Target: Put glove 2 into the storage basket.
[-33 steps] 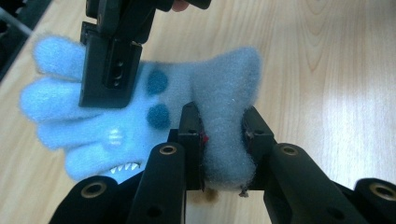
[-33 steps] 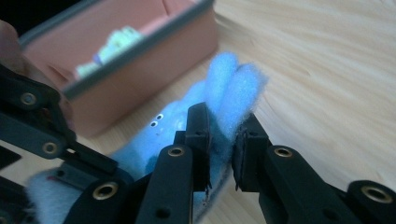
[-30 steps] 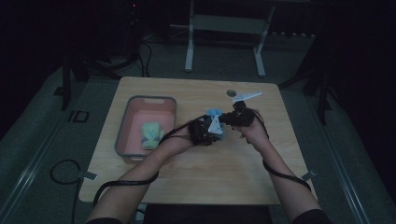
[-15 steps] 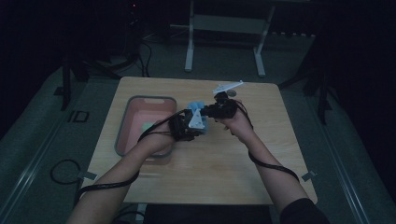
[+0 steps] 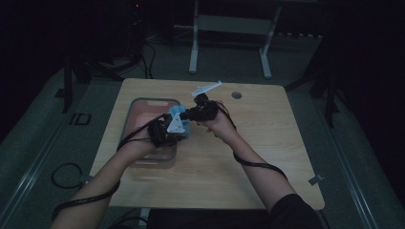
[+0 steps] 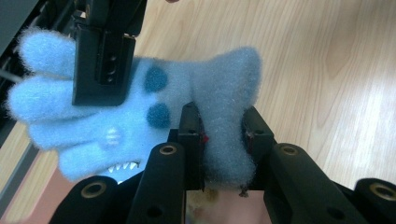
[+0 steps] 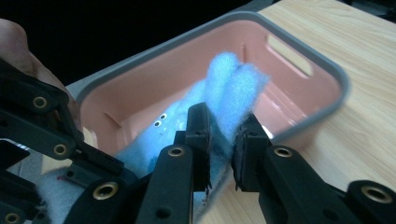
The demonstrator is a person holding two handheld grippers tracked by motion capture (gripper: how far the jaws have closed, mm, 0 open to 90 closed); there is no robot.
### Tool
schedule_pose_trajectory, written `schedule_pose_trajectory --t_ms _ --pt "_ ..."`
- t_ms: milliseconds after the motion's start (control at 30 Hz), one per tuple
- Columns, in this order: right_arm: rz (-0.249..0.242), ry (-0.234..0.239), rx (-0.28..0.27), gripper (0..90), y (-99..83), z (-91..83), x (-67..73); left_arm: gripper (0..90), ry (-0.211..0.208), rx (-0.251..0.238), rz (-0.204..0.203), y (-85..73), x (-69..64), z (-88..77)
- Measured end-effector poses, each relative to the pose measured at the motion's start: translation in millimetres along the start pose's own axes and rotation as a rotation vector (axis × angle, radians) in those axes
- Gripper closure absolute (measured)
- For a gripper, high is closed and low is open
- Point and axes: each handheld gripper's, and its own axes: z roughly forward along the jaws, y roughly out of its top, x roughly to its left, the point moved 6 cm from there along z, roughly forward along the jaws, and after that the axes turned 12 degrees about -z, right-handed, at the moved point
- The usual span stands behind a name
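Blue plush toy held between two grippers at the pink bin's edge

At the left, the pink bin [image 5: 143,107] sits on the wooden counter [image 5: 267,157]. The left gripper [image 6: 222,140] has its jaws pinched on one fuzzy limb of the blue plush toy [image 6: 140,109], which hangs in the air over the bin's right rim; the right gripper [image 7: 219,140] has its jaws clamped on another fleecy lobe. The toy looks light, soft and squashy, likely to sag and stretch, so thick limbs give the surest hold. The bin's wall stands close beneath; a small round disc [image 5: 236,95] lies well apart.
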Motion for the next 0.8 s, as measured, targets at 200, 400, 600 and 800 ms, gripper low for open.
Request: schedule_pose_trajectory --t_ms 200,400,600,800 --pt "-0.003 0.035 0.003 78.9 8.9 27.3 8.7 75.2 0.010 0.029 -0.023 -23.6 9.5 -10.1" --pt "-0.005 0.061 0.016 78.9 10.0 56.2 17.5 75.2 0.003 0.061 -0.050 -48.7 16.4 -11.2" --pt "0.005 0.080 0.047 78.8 5.5 79.3 19.7 75.1 -0.022 0.087 -0.087 -70.9 22.5 -3.6" --pt "0.011 0.086 0.081 78.8 -2.3 96.2 19.4 74.9 -0.038 0.125 -0.106 -86.2 26.3 7.6"
